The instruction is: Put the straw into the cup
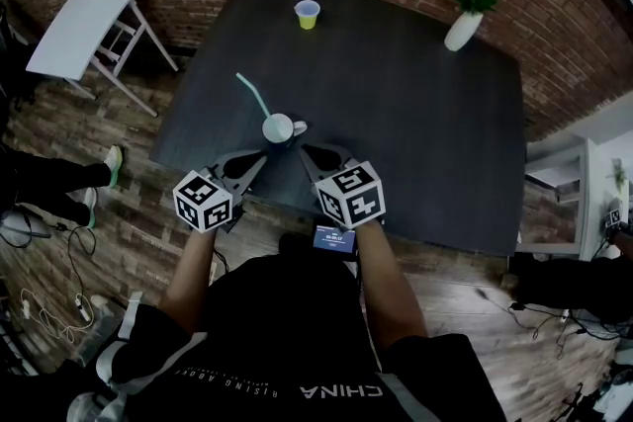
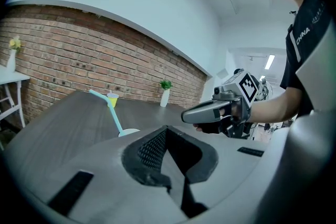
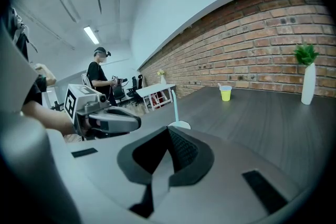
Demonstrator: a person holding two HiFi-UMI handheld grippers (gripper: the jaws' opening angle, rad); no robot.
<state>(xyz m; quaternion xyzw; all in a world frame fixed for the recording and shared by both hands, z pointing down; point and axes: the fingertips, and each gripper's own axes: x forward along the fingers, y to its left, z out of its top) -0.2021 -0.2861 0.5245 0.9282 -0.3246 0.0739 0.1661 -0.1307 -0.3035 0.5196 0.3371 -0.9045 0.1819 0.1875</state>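
Note:
A white cup stands near the front of the dark table, and a teal straw leans out of it to the upper left. My left gripper and right gripper hover just short of the cup, one on each side, both shut and holding nothing. The left gripper view has the straw and cup rim just past the left gripper, with the right gripper beside it. From the right gripper, the straw rises above the cup rim.
A yellow cup stands at the table's far edge, and a white vase with a green plant at the far right. A white side table stands to the left by the brick wall. Cables lie on the wooden floor.

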